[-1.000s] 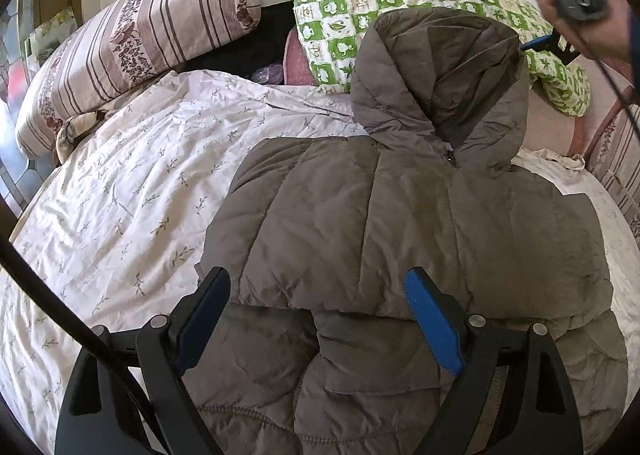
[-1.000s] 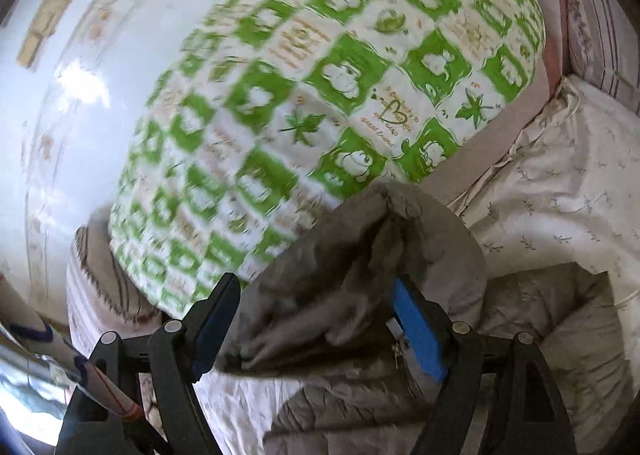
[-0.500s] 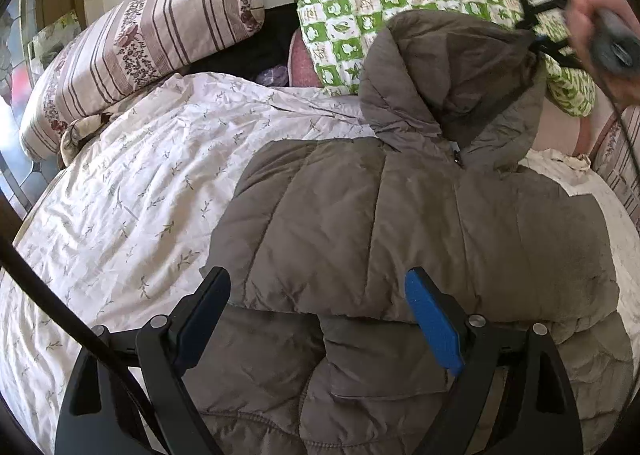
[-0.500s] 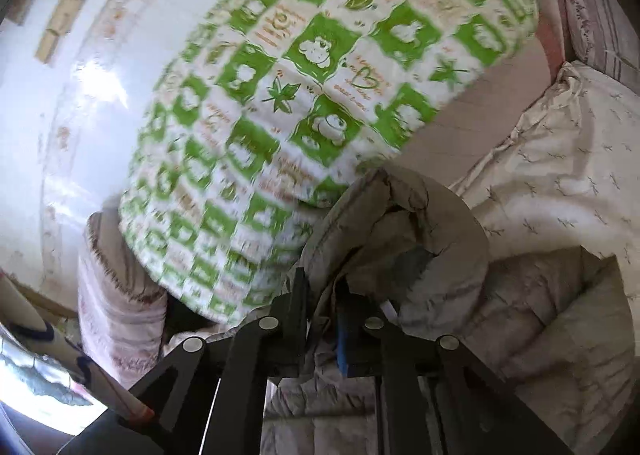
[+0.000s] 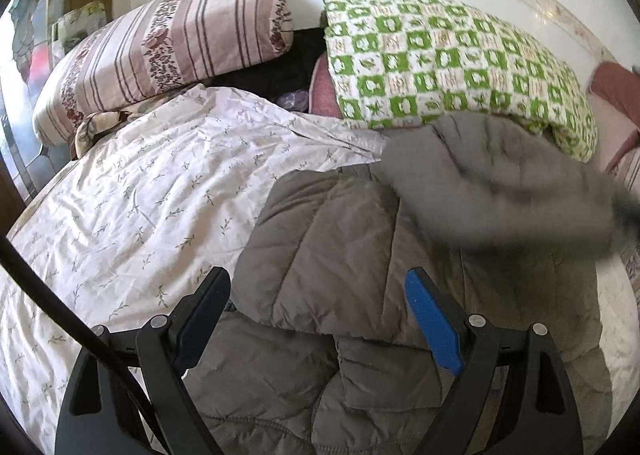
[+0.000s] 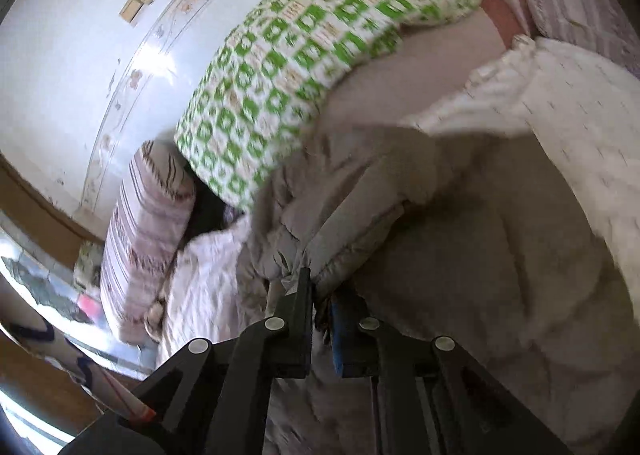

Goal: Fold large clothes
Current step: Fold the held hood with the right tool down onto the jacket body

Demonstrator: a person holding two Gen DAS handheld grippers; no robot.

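Change noted: a second ago the hood (image 5: pixel 500 183) of the grey padded jacket (image 5: pixel 340 255) stood propped against the green checked pillow (image 5: pixel 448 67), and the right gripper (image 6: pixel 320 295) was wide open around it. The jaws then closed on the hood's edge. Now the hood is off the pillow and swung down over the jacket's shoulders, blurred in the left wrist view.

Reading: hood fold is under way. Sleeves look already folded in, so the remaining work is probably laying the hood flat and doubling the body.

Right gripper: jaws nearly together, a gathered bunch of the hood's hem pinched between them.

Left gripper (image 5: pixel 320 323): jaws wide apart, holding nothing; it hovers over the jacket's lower half, on the side away from the pillow. A folded edge of the jacket lies between the fingers, not gripped.

Jacket lies on the floral bedsheet (image 5: pixel 140 195), collar end toward the pillow.
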